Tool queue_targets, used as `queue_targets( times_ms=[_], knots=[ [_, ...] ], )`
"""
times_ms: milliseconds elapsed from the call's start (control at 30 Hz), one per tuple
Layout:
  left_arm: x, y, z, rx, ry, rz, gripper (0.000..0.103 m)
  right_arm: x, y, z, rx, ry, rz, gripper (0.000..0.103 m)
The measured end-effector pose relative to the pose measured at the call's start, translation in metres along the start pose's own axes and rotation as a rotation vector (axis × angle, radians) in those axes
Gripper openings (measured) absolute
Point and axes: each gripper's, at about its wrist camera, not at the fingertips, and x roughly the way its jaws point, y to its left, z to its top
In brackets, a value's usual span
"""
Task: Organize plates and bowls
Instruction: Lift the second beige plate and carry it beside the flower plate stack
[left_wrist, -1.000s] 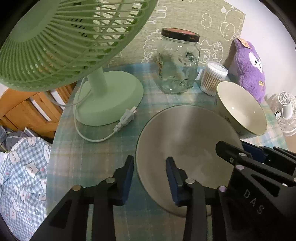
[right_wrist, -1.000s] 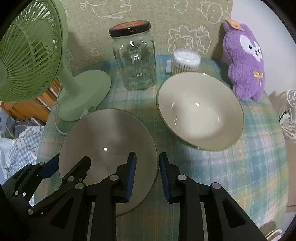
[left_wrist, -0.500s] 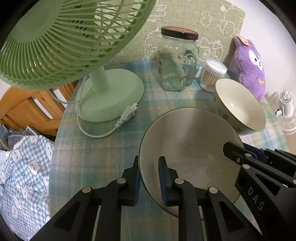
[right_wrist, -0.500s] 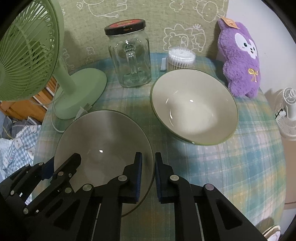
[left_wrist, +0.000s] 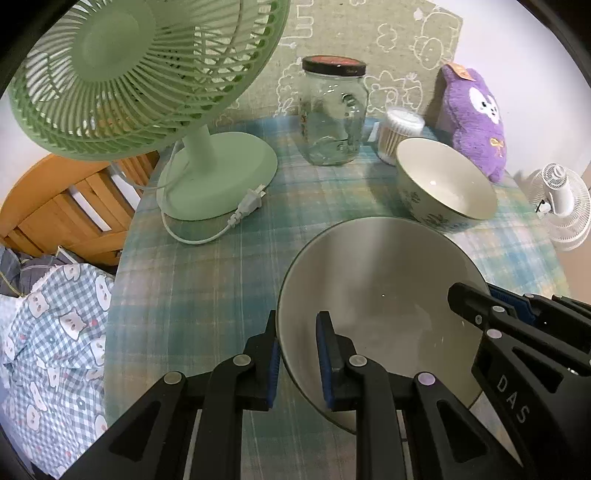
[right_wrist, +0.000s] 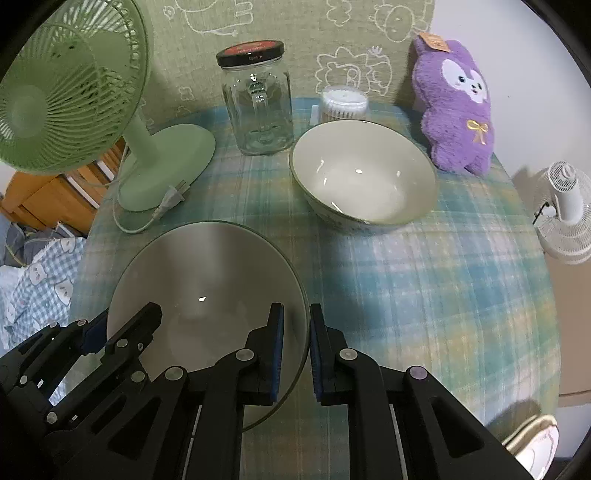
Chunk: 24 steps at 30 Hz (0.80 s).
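1. Left gripper (left_wrist: 297, 350): jaws clamped on the left rim of the grey plate (left_wrist: 380, 295), one pad outside the edge, one inside. Rim runs between the pads.
2. Right gripper (right_wrist: 296, 350): jaws clamped on the opposite, right rim of the same plate. Plate is thus held at two facing edges, spanning between the two grippers.
3. Plate position: nearest the cameras, over the front of the checked tablecloth (right_wrist: 424, 295); appears tilted slightly, near edge low. Whether it is clear of the cloth I cannot tell.
4. Key relation: the white bowl (right_wrist: 364, 177) sits beyond the plate, up and to the right, apart from it. Right gripper is the nearer one. Judgement: any stacking move goes forward-right.
5. Further back: glass jar (right_wrist: 258, 99), cotton swab tub (right_wrist: 343, 103), purple plush toy (right_wrist: 458, 103), green desk fan (left_wrist: 147, 74) at left with its plug (left_wrist: 247, 206) loose on the cloth.
6. Change from a second earlier: both pairs of jaws stood apart astride the rim; now shut on it. View has drawn back a little; more table shows.
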Motion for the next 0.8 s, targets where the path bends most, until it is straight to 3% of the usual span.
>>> queue_targets(
  times_ms=[367,800],
  knots=[
    [-0.056,-0.017,-0.021,0.023,-0.054,-0.012,0.015,-0.057,-0.008,-0.028,0.001,-0.044,-0.022,0.016],
    [-0.120,-0.039,-0.065,-0.027,-0.074,0.057,0.015,-0.125,-0.019,-0.075,-0.060,-0.077,0.036,0.016]
  ],
)
